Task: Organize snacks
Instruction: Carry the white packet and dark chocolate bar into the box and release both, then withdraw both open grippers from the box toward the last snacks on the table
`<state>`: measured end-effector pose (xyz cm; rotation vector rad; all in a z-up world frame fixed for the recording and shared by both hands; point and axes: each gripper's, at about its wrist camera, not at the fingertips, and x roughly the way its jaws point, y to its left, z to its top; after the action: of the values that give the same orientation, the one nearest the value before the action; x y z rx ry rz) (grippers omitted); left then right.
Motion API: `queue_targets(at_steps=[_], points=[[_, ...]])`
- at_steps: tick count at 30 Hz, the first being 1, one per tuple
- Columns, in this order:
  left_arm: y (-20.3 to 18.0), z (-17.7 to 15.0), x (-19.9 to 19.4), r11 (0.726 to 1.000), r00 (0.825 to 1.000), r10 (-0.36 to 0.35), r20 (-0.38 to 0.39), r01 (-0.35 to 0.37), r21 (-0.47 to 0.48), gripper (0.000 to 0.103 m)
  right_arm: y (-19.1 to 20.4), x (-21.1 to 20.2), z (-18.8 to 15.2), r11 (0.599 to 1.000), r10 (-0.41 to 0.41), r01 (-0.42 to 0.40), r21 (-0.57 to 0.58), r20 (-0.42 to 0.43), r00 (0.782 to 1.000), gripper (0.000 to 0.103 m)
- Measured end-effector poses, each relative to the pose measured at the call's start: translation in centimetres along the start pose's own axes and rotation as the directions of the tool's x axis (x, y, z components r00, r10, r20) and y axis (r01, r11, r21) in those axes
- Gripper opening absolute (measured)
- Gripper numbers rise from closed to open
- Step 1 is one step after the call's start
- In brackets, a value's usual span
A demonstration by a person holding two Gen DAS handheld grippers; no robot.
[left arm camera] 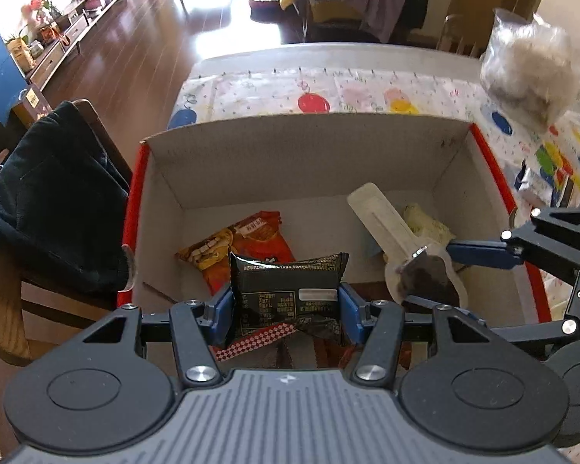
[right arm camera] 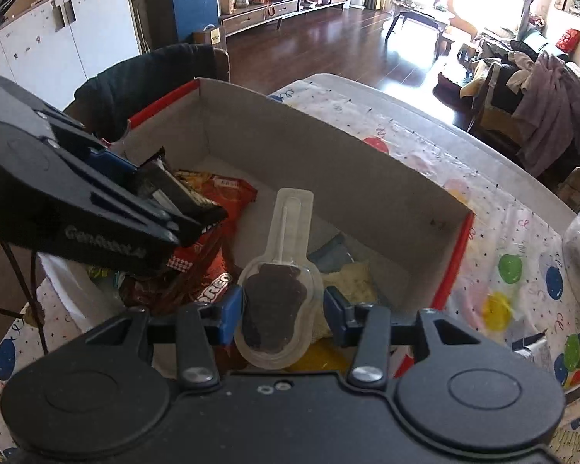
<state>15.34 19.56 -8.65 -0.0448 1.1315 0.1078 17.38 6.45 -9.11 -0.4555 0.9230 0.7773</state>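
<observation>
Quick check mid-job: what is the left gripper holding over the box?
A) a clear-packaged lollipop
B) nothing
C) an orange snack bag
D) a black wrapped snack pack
D: the left gripper has its blue fingers pressed on both sides of the black wrapped snack pack, above the cardboard box.

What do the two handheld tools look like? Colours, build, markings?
Both match: left tool and right tool have blue pads on black linkage arms with silver pivot screws, round black side discs and a ribbed grey-black body. The left tool's side carries pale lettering. No cables or sleeves visible.
</observation>
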Motion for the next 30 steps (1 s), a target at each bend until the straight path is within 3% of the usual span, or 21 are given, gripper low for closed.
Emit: queue_targets(at_steps=[13, 18, 26, 30], points=[[-0.7, 0.5, 0.8, 0.999, 0.999, 0.0, -0.052, 0.002, 0.036, 0.058, 0.1, 0.7, 0.3, 1.0, 0.018, -0.018, 0.008, -0.016, 1.0, 0.046], [-0.6, 0.3, 0.3, 1.0, 0.999, 0.001, -0.033, 0.0, 0.031, 0.058, -0.1, -0.4, 0.0, 0.999, 0.029, -0.029, 0.022, 0.001, 1.0, 0.054], [-0.1, -0.4, -0.7, 1.0, 1.0, -0.013, 0.004, 0.013, -0.006, 0.058, -0.7, -3.2, -0.6, 0.998, 0.033, -0.036, 0.057, 0.047, 0.998, 0.057], [-0.2, -0.8, -2.2, 1.0, 0.999, -0.014, 0.051, 0.015, -0.009, 0.064, -0.9, -5.2, -0.9, 0.997, 0.032, -0.039, 0.073, 0.086, 0.996, 0.062]])
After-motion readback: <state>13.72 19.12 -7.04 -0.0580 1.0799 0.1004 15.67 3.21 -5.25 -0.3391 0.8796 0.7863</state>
